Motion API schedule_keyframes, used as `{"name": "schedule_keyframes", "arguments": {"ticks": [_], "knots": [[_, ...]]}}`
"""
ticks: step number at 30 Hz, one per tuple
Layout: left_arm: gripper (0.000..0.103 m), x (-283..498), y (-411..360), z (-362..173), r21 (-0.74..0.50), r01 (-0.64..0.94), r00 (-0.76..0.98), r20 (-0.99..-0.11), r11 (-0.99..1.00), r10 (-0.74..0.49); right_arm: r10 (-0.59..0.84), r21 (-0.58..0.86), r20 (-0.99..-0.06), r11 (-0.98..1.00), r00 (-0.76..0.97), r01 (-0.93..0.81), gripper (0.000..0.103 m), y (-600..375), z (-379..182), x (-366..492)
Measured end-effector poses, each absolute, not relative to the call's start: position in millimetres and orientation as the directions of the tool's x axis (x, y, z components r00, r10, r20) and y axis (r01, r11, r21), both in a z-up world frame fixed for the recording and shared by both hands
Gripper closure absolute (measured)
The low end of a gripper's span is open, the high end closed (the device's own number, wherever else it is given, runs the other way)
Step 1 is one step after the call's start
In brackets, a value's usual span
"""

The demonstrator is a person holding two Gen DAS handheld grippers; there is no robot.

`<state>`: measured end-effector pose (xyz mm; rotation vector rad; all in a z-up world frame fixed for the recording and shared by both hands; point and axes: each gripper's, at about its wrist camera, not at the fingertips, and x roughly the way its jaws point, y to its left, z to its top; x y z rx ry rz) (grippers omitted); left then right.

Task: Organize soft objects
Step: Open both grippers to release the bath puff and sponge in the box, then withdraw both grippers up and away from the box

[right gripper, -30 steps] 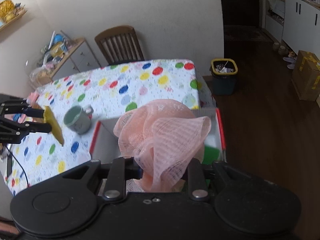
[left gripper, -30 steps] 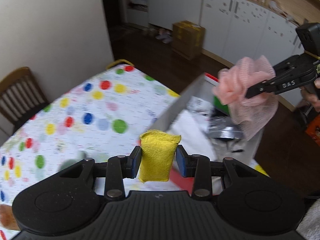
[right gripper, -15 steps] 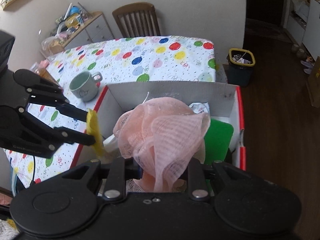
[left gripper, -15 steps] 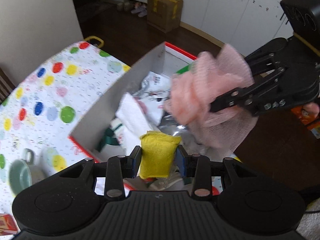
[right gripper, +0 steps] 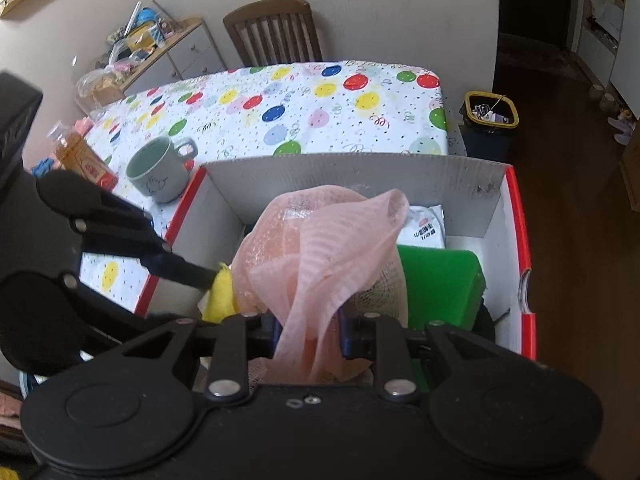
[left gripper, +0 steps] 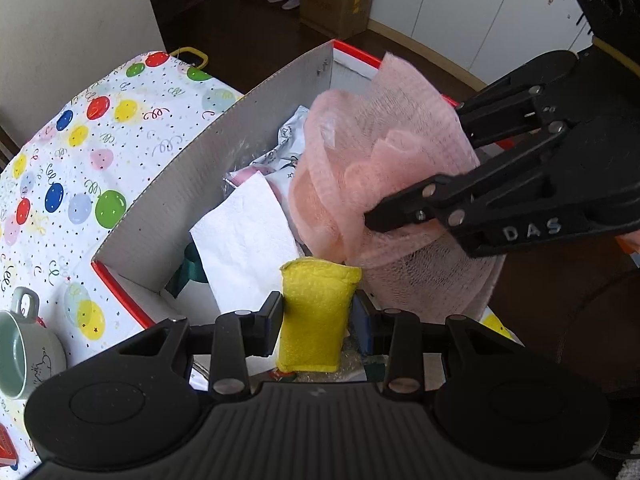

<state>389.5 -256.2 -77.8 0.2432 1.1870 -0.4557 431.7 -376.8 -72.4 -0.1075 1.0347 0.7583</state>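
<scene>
Left gripper (left gripper: 316, 314): jaws clenched on the yellow sponge (left gripper: 314, 312), pads pressing both its sides, sponge upright between them. It hangs over the near end of the open cardboard box (left gripper: 192, 172), above the contents, apart from the box walls.

Right gripper (right gripper: 308, 330): jaws clamped on the pink mesh pouf (right gripper: 320, 252), fabric bunched between the pads and spilling forward and up. In the left wrist view the pouf (left gripper: 380, 160) is over the middle of the box, just beside the sponge; can't tell whether its lower folds touch what lies underneath, mesh hides that.

Box sits on the surface (right gripper: 320, 112) with the polka-dot cloth, at its edge. Inside: white paper sheet (left gripper: 248, 240), green foam block (right gripper: 440, 288) against the right wall, white printed packet (right gripper: 426, 228) at the far end, some crumpled plastic.

On the surface left of the box: grey-green mug (right gripper: 160, 176), touching nothing; orange bottle (right gripper: 76, 152) further left. Wooden chair (right gripper: 276, 32) at the far side of the surface, bin (right gripper: 490, 114) on the floor by its corner.
</scene>
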Motion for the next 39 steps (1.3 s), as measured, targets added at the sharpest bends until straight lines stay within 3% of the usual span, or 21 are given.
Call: {"name": "schedule_keyframes", "arguments": {"ticks": [4,7,10,12,15,26,39], "knots": [[0.066,393.3,-254.8,-82.2,-0.061,0.442,0.309,-0.926,0.895,-0.215,0.534,0.294,-0.792,0.758,0.295,-0.581,0.074,-381.8,-69.4,438.8],[0.063,392.9,-255.9,-82.6,-0.051,0.437,0.328,-0.921,0.898,-0.212,0.535,0.305,-0.792,0.764,0.294,-0.569,0.065,-383.6,-68.9,443.2],[0.047,392.0,-256.3,-81.5,-0.047,0.427,0.344,-0.915,0.903,-0.211,0.537,0.308,-0.791,0.765,0.294,-0.566,0.062,-383.4,-68.0,443.8],[0.042,389.8,-255.5,-79.9,-0.046,0.422,0.362,-0.907,0.906,-0.215,0.538,0.306,-0.789,0.763,0.297,-0.570,0.049,-382.8,-65.9,442.1],[0.040,385.6,-252.7,-75.8,-0.059,0.414,0.384,-0.894,0.909,-0.233,0.543,0.295,-0.779,0.758,0.313,-0.582,0.036,-382.0,-59.3,438.1],[0.038,362.9,-234.7,-55.4,-0.086,0.362,0.475,-0.840,0.928,-0.263,0.553,0.270,-0.749,0.758,0.366,-0.594,0.015,-393.5,-30.4,424.7],[0.036,318.4,-201.8,-25.3,-0.134,0.272,0.618,-0.735,0.953,-0.279,0.562,0.253,-0.661,0.791,0.498,-0.557,0.004,-410.7,4.5,373.8]]}}
